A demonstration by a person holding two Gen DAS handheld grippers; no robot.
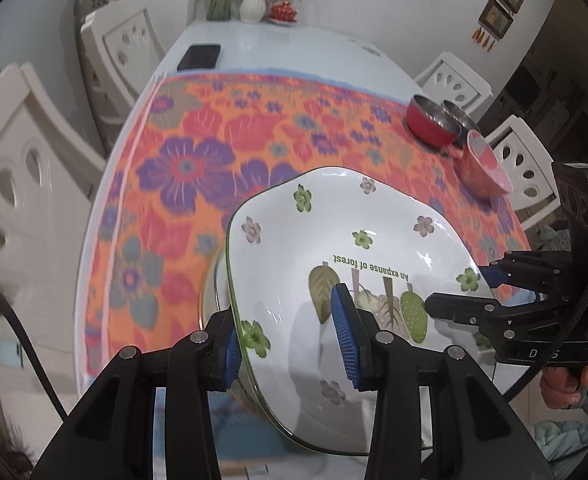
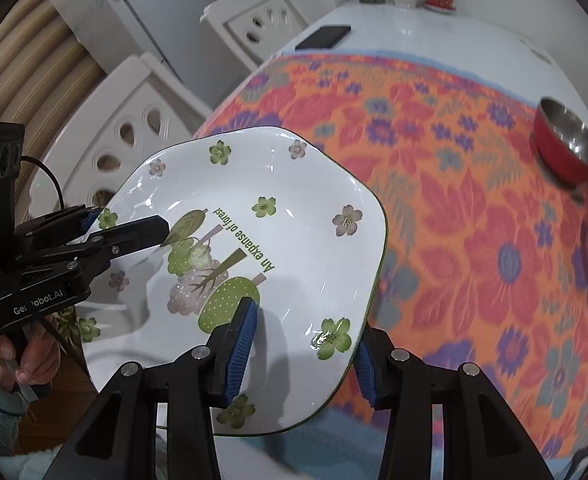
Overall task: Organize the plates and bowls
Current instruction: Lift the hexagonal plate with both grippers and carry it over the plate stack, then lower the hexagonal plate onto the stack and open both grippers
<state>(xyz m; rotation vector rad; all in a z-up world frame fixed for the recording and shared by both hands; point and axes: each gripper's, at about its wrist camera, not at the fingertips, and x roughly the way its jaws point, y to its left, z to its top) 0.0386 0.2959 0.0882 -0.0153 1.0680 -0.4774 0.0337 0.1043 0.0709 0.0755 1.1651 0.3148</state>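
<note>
Table (image 1: 254, 52) covered by floral cloth (image 1: 222, 148) beneath both tools. White square plate (image 1: 333, 240) printed with leaves and "An expanse of forest", lifted clear of the cloth, gripped at opposite edges. Left tool (image 1: 290, 344) clamped narrow on the plate's left rim, one pad above, one below. Right tool (image 2: 305, 356) clamped likewise on the right rim. Red steel-lined bowl (image 1: 433, 124) and pink bowl (image 1: 483, 168) far ahead, right of the tools. Phone (image 1: 198, 57) beyond the cloth.

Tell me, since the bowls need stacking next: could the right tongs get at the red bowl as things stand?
Probably not yet. The right tongs are clamped on the plate rim, shared with the left tongs. The cloth towards the red bowl looks clear.
</note>
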